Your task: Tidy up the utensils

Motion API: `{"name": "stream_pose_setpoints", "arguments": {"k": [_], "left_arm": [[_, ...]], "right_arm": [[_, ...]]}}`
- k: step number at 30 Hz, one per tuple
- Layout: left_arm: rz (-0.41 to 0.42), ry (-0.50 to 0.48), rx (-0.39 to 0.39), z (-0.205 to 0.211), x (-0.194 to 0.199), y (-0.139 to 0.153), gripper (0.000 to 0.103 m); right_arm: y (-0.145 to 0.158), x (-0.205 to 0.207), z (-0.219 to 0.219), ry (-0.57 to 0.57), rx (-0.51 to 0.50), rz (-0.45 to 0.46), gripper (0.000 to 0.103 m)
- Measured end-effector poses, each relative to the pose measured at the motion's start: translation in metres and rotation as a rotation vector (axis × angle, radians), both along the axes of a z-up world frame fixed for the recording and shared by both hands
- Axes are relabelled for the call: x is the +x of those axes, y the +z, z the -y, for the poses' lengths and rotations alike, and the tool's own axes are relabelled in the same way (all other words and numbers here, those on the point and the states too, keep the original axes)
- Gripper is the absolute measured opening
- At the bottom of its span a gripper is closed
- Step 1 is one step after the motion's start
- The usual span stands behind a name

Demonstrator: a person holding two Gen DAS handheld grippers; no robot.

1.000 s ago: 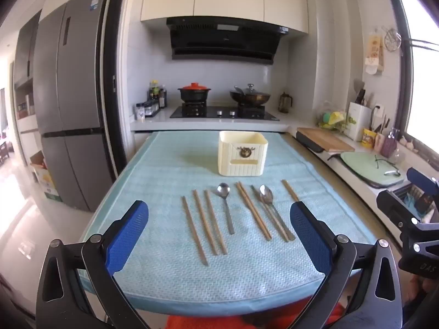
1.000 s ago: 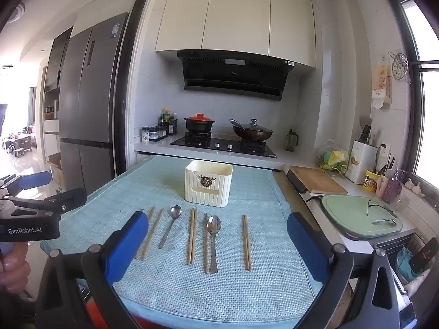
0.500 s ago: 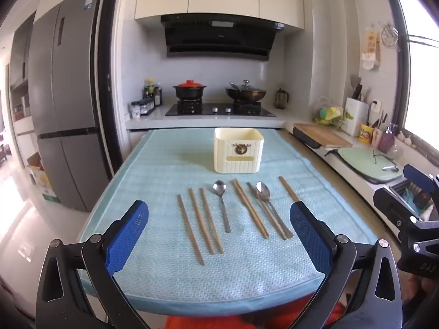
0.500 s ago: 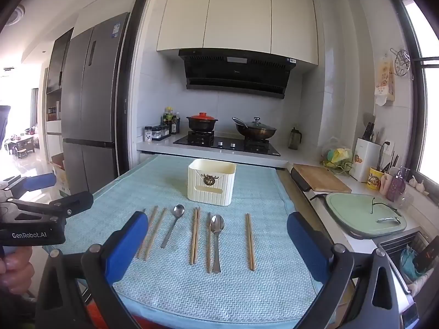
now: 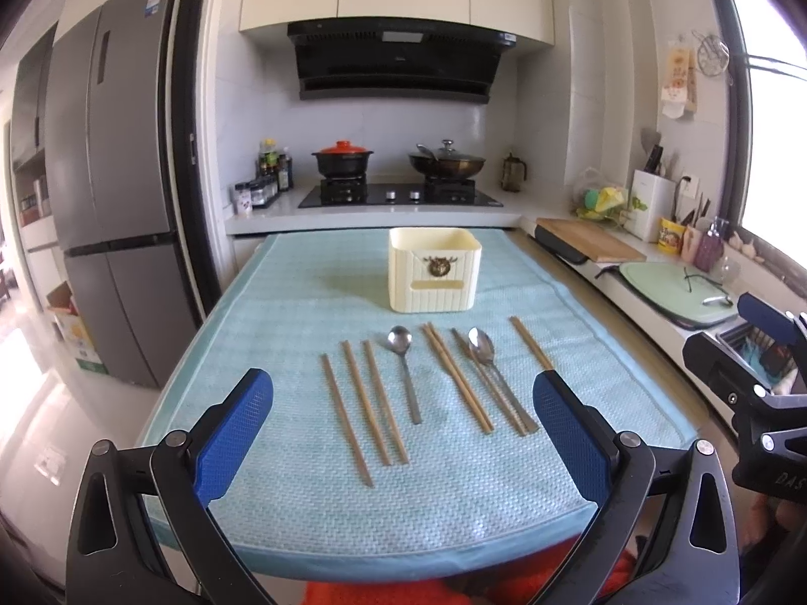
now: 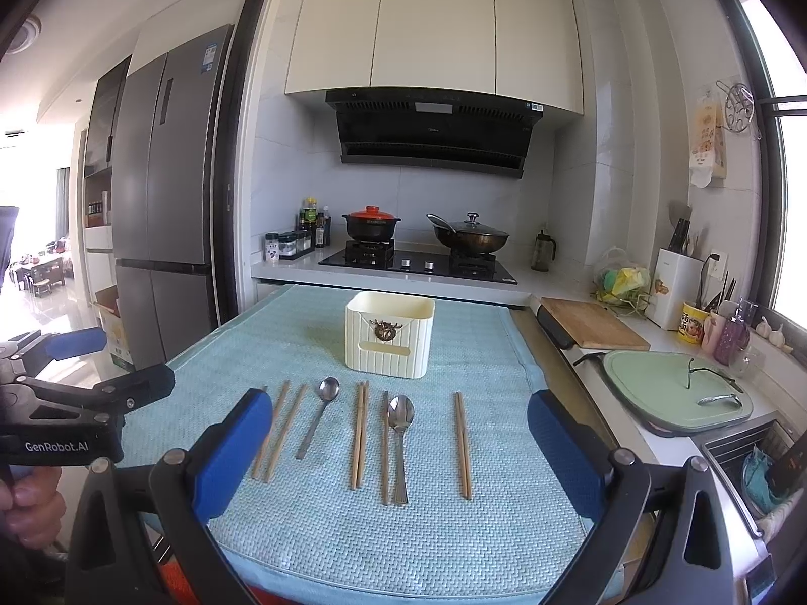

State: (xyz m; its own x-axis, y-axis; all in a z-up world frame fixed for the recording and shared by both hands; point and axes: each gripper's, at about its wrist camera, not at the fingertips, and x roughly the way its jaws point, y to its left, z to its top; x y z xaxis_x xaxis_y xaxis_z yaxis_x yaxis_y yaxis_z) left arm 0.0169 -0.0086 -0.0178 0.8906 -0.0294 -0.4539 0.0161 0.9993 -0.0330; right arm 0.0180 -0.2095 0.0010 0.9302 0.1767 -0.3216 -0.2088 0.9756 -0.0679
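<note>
as both views have crept slightly closer to the table, the left gripper (image 5: 403, 428) and right gripper (image 6: 393, 446) hover spread and empty; chopsticks (image 5: 376, 398) and spoons (image 5: 403, 368) lie untouched before the cream holder (image 5: 434, 272), sorting not begun

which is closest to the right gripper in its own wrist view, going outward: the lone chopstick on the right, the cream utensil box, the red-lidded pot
1. Lone chopstick: lying on the blue mat, right of the spoons, just ahead of the open right gripper.
2. Cream utensil box: standing mid-mat, behind the utensil row.
3. Red-lidded pot: on the stove's left burner, beyond the mat's far edge.
</note>
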Motion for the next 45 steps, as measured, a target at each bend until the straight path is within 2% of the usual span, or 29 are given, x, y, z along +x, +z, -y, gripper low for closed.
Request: {"name": "stream_pose_setpoints", "arguments": {"k": [17, 45], "left_arm": [[-0.025, 0.022, 0.012, -0.002, 0.007, 0.001, 0.103], [-0.101, 0.004, -0.013, -0.005, 0.023, -0.005, 0.103]], "right_arm": [[-0.002, 0.007, 0.001, -0.001, 0.006, -0.021, 0.103], [-0.014, 0.023, 0.006, -0.006, 0.029, -0.075, 0.103]]}}
